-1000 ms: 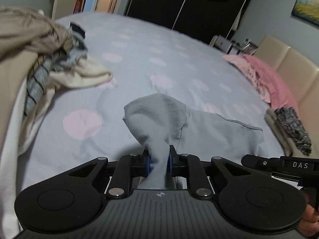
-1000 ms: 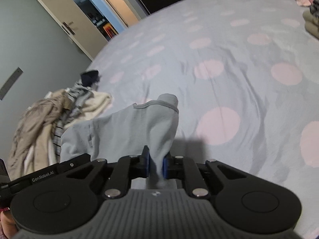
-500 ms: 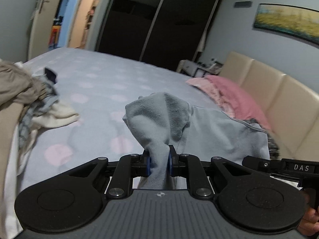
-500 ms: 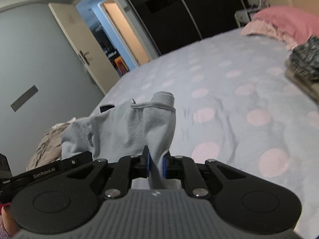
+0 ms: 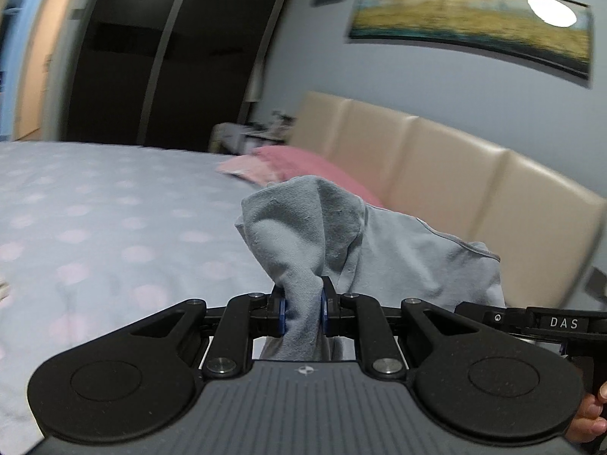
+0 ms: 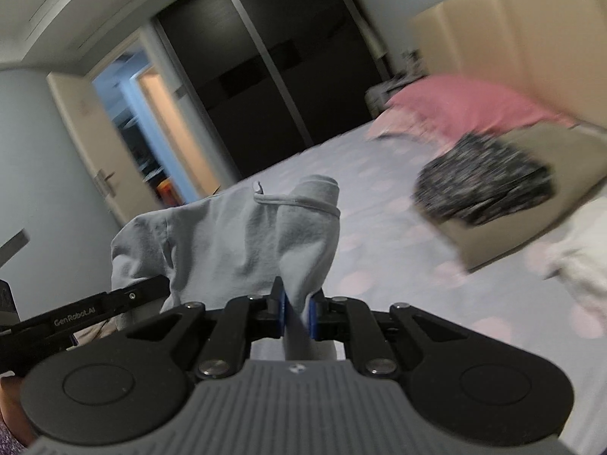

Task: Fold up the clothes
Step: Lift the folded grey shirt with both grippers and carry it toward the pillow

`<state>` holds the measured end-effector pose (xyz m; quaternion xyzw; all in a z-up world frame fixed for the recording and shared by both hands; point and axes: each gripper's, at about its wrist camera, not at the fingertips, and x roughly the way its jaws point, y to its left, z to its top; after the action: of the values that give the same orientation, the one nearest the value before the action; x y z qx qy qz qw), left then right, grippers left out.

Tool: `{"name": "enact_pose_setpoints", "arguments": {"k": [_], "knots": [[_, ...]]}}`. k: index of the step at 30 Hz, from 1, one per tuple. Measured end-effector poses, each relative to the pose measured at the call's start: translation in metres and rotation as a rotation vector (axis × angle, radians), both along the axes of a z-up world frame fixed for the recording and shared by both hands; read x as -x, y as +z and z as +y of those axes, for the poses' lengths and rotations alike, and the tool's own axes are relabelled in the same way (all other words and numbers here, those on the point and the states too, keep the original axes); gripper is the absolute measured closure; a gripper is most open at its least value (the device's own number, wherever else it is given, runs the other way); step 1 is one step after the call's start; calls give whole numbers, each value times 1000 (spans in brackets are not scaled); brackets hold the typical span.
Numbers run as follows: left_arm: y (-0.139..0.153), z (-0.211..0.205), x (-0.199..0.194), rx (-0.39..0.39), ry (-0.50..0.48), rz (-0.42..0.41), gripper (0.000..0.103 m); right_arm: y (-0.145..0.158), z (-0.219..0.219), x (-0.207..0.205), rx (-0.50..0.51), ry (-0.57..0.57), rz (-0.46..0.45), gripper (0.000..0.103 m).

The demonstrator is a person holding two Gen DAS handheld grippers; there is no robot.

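A light blue-grey garment (image 5: 326, 235) hangs lifted between both grippers, high above the bed. My left gripper (image 5: 302, 309) is shut on a bunched corner of it. In the right wrist view the same garment (image 6: 235, 239) shows its hemmed edge, and my right gripper (image 6: 296, 313) is shut on its other corner. The cloth stretches from one gripper toward the other. The garment's lower part is hidden below both grippers.
Below lies a pale blue bedspread (image 5: 106, 220) with pink dots. A pink pillow (image 6: 466, 106) and a beige headboard (image 5: 436, 163) are at the far end. A folded stack, a dark patterned piece (image 6: 481, 178) on a beige one, sits by the headboard. Dark wardrobe doors (image 6: 273, 79) stand behind.
Both grippers have risen and tilted up with the garment, lifting it well above the bed. The views now face the headboard and wardrobe, and the clothes pile at the left has left view.
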<state>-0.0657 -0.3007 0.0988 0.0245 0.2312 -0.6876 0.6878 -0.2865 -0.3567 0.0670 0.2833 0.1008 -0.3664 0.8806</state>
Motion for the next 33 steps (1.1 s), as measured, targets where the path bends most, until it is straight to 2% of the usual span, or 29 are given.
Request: {"name": "enact_pose_setpoints", "arguments": {"k": [8, 14, 20, 28, 33], "knots": [[30, -55, 75, 76, -152, 55, 89, 62, -12, 99, 83, -152, 33, 90], [29, -96, 133, 91, -230, 97, 89, 84, -42, 166, 129, -188, 88, 91], [8, -142, 196, 47, -333, 137, 90, 85, -96, 243, 83, -249, 102, 91], [-41, -207, 282, -80, -485, 207, 90, 77, -163, 319, 36, -268, 292, 91], [-80, -237, 312, -126, -532, 216, 90, 68, -208, 359, 2, -275, 401, 91]]}}
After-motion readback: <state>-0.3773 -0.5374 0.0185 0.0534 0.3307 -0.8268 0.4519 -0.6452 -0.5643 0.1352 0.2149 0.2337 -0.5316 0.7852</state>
